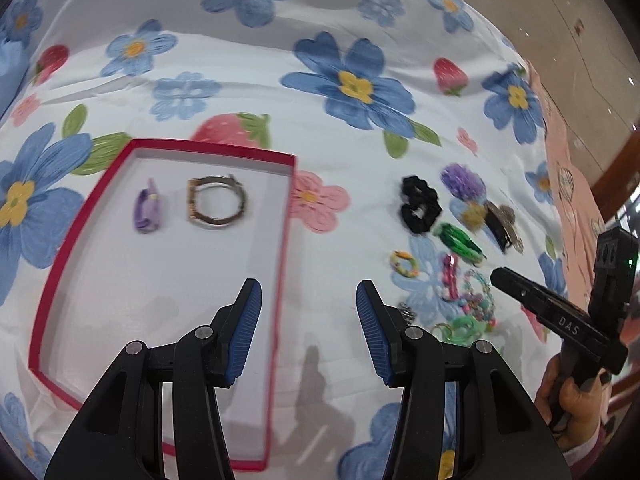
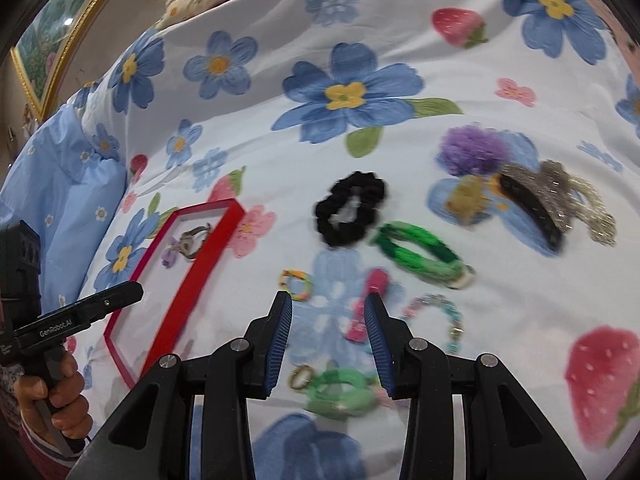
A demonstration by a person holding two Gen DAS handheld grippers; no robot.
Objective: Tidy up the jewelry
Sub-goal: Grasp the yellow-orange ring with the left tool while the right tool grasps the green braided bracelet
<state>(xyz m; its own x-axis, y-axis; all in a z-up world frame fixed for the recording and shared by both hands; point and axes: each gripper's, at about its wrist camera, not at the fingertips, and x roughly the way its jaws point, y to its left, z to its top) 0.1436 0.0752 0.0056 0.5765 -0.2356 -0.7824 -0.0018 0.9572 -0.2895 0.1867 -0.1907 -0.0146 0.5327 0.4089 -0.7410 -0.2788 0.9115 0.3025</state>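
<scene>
A red-rimmed box (image 1: 285, 216) with a white floor lies on the floral bedspread; it also shows in the right wrist view (image 2: 188, 280). Inside lie a metal bracelet (image 1: 216, 203) and a small purple piece (image 1: 147, 210). My left gripper (image 1: 309, 312) is open and empty over the box's right rim. To the right lies loose jewelry: a black scrunchie (image 2: 350, 208), a green braided band (image 2: 420, 254), a purple pom-pom (image 2: 472, 152), a silver and black hair clip (image 2: 560, 200), a pink clip (image 2: 370, 304), a beaded bracelet (image 2: 440, 316), a small multicoloured ring (image 2: 296, 284). My right gripper (image 2: 328, 316) is open and empty above them.
A light green band (image 2: 340, 394) and a small gold ring (image 2: 301, 376) lie under the right gripper. A blue pillow (image 2: 68, 200) sits at the left. A framed picture (image 2: 60, 36) leans at the far left. The bed's right edge and floor (image 1: 560, 40) show in the left wrist view.
</scene>
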